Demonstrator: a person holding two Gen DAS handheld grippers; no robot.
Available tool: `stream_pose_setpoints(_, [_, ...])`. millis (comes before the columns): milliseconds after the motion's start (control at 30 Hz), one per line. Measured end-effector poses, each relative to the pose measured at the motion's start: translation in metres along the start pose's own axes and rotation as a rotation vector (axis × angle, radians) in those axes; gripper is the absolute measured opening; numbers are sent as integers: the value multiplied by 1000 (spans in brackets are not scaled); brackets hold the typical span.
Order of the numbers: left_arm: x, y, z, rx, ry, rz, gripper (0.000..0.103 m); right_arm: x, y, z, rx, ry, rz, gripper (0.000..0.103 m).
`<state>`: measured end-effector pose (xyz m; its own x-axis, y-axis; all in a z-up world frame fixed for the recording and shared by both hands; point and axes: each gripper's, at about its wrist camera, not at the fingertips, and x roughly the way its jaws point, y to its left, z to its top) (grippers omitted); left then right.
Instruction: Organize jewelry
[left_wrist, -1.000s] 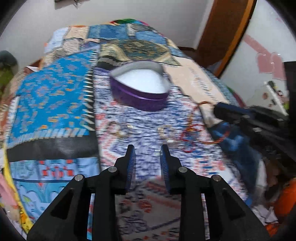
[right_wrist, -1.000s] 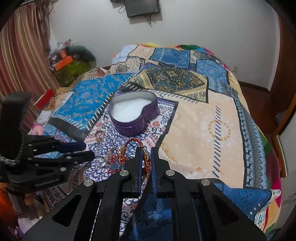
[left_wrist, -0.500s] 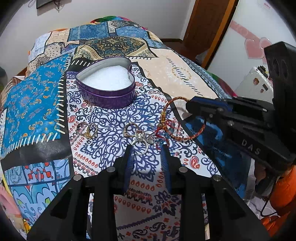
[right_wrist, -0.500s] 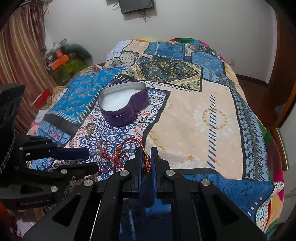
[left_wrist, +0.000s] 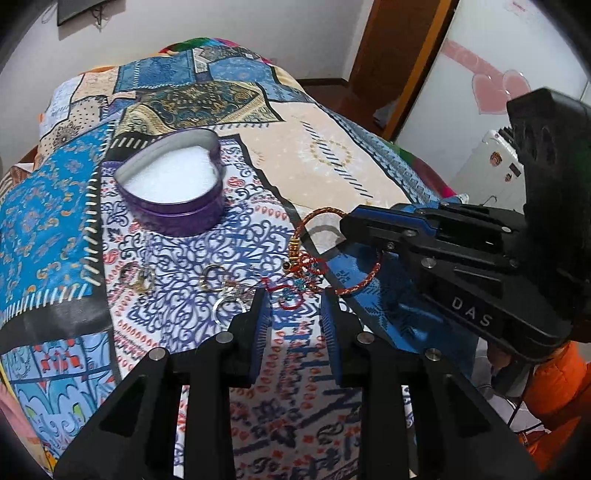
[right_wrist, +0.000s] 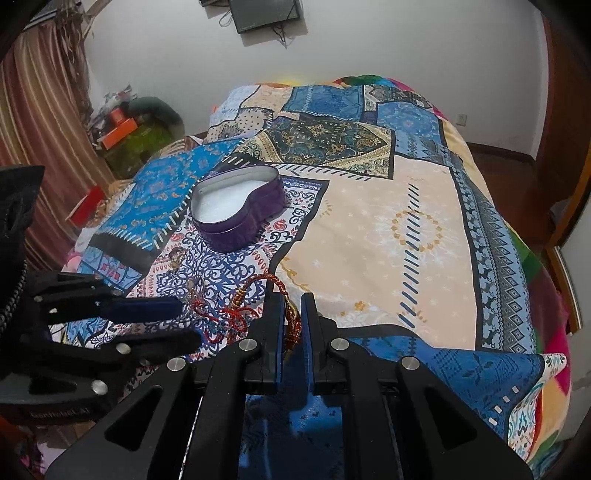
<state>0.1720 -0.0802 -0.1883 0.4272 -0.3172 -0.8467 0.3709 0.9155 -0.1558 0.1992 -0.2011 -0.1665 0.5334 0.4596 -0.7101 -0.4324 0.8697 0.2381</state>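
Bed under patchwork quilt (right_wrist: 388, 229). Purple heart-shaped tin (right_wrist: 236, 210), open with white lining, sits on the quilt. Nearer the camera than the tin: loose rings (left_wrist: 138, 278), further metal rings (left_wrist: 221, 288), red-gold cord bracelet (left_wrist: 317, 266), partly lifted.

The letters "DAS" stood in pale print on the black body of the right gripper (left_wrist: 364, 229), seen from the left wrist. Faint lettering on the left gripper (right_wrist: 184, 321) body, seen from the right wrist, was too blurred to read.
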Motion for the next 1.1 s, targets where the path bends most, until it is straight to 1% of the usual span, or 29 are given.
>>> stream_pose_setpoints(100, [8,-1,1,1,13,21,28,1,-2,-2,3,8,6,8])
stream_pose_setpoints(167, [14,2,2,-8,26,14,24,1,-3,-3,3,11,10,8])
stream_pose_setpoints(233, [17,4,4,-20,24,5,23,0,-3,-5,3,13,12,8])
stream_pose_setpoints(300, [19,7,5,-41,20,-10,15,0,-4,-5,1,14,9,8])
stream_pose_setpoints(333, [18,8,5,-50,19,-10,9,1,-4,-6,1,15,8,8])
stream_pose_setpoints(367, [19,11,5,-61,19,-9,6,1,-5,-6,3,16,8,8])
stream_pose_setpoints(533, [14,13,4,-83,7,-21,5,-3,-7,-5,9,7,0,8])
stream_pose_setpoints(600, [7,15,5,-90,-14,-22,5,-4,-8,-4,11,2,-5,8])
stream_pose_setpoints(700, [-6,19,8,-95,-51,-3,5,-6,-8,-3,15,-4,-12,8])
stream_pose_setpoints(767, [-15,22,10,-100,-79,9,4,-7,-9,-2,20,-8,-16,8])
stream_pose_setpoints(800, [-20,24,11,-103,-92,16,2,-8,-9,-1,21,-11,-18,8])
stream_pose_setpoints(867, [-30,29,12,-108,-116,27,2,-9,-9,0,23,-17,-20,8])
stream_pose_setpoints(1100, [-57,46,23,-133,-209,60,2,-16,0,14,6,-57,-28,8])
